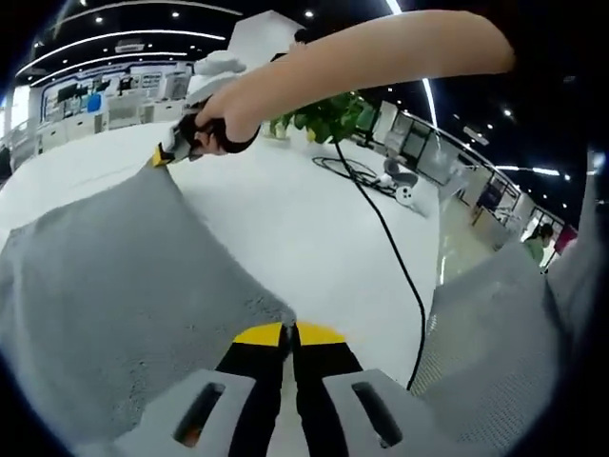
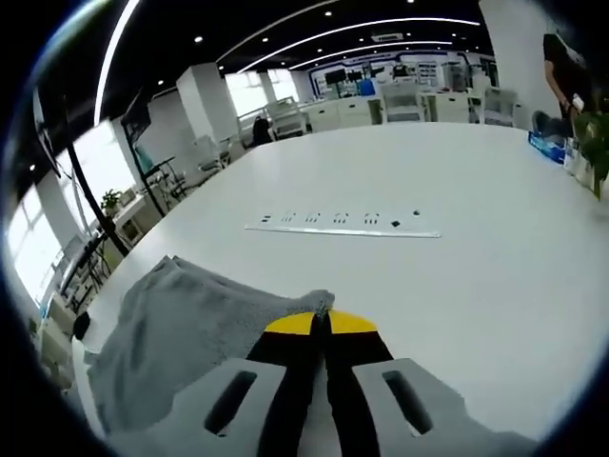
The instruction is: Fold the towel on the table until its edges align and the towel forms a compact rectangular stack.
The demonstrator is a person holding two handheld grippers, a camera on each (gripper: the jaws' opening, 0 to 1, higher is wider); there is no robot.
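The grey towel (image 1: 114,295) is lifted off the white table (image 1: 304,228) and pulled taut between the two grippers. In the left gripper view, my left gripper (image 1: 290,333) is shut on one towel corner at its yellow tips. The right gripper (image 1: 176,148), held by a person's hand, pinches another corner at the upper left. In the right gripper view, my right gripper (image 2: 319,324) is shut on a towel corner. From there the towel (image 2: 190,333) hangs away to the lower left over the table (image 2: 428,190).
A black cable (image 1: 390,257) runs across the table toward a coil at the far side, near a green plant (image 1: 328,114). More grey cloth (image 1: 514,333) hangs at the right. A white power strip (image 2: 343,229) lies mid-table. A person (image 2: 566,67) stands at the far right.
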